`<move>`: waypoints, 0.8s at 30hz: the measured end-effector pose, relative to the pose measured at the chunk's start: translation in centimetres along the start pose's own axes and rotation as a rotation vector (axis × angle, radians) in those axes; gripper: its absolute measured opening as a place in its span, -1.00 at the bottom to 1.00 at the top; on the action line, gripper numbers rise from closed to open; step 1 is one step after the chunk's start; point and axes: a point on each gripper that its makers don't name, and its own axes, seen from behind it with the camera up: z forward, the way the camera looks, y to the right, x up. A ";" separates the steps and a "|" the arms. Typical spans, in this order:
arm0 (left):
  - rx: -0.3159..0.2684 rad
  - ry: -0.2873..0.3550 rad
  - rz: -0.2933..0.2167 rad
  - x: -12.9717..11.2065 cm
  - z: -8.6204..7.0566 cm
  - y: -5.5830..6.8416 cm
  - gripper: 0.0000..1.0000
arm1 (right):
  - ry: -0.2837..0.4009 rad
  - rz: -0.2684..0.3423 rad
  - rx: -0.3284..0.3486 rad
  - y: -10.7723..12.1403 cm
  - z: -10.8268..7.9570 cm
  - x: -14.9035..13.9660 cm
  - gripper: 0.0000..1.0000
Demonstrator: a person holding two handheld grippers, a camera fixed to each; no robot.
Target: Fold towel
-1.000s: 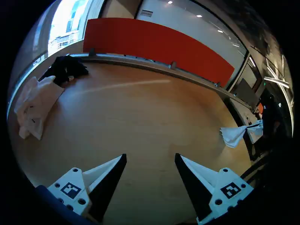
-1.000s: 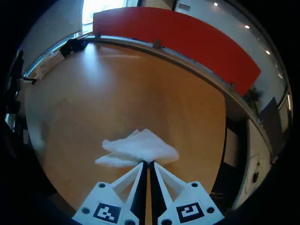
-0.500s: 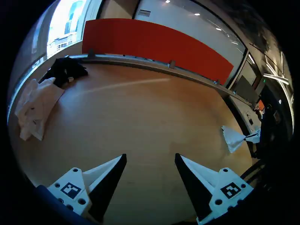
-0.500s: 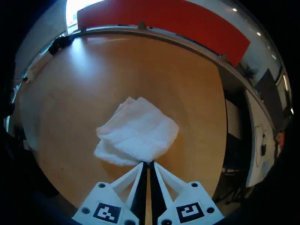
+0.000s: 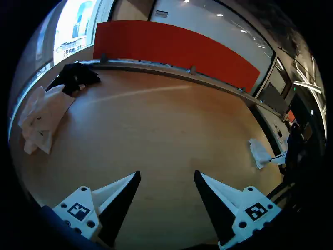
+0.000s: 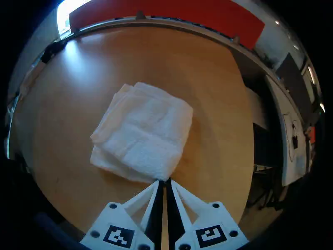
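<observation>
A white folded towel [image 6: 143,131] lies flat on the wooden table [image 6: 208,83], just ahead of my right gripper [image 6: 165,181]. The right gripper's fingers are shut together, pinching the towel's near corner. In the left gripper view the same towel [image 5: 259,151] is small at the far right of the table, with the right gripper [image 5: 278,158] at its edge. My left gripper [image 5: 166,174] hovers open above bare wood [image 5: 158,125], nothing between its fingers.
A heap of white cloths [image 5: 41,116] lies at the table's far left, with a dark garment [image 5: 75,77] behind it. A red partition [image 5: 175,46] runs along the back edge. Desks and a chair stand beyond the right edge [image 6: 291,137].
The right gripper has lowered the hanging towel until it spreads flat on the table. In the left gripper view the towel sank down to the tabletop. The left gripper has stayed put.
</observation>
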 end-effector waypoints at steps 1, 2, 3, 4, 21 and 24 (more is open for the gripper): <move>0.002 0.000 0.000 0.0 -0.1 -0.1 0.91 | -0.003 0.003 -0.003 0.0 0.1 -0.1 -0.91; 0.003 0.000 0.000 -0.1 -0.1 -0.1 0.91 | -0.006 0.006 -0.007 0.1 0.3 -0.3 -0.91; 0.004 0.000 0.000 -0.1 -0.2 -0.2 0.91 | -0.009 0.009 -0.010 0.1 0.4 -0.4 -0.91; 0.005 0.000 0.000 -0.2 -0.2 -0.2 0.91 | -0.013 0.011 -0.013 0.2 0.5 -0.5 -0.91; 0.014 -0.005 -0.001 -0.8 -0.7 -0.5 0.91 | -0.054 0.055 -0.044 0.6 1.6 -1.6 -0.83; 0.014 -0.006 0.001 -0.7 -0.7 -0.6 0.91 | -0.048 0.060 -0.049 0.7 1.5 -1.4 -0.78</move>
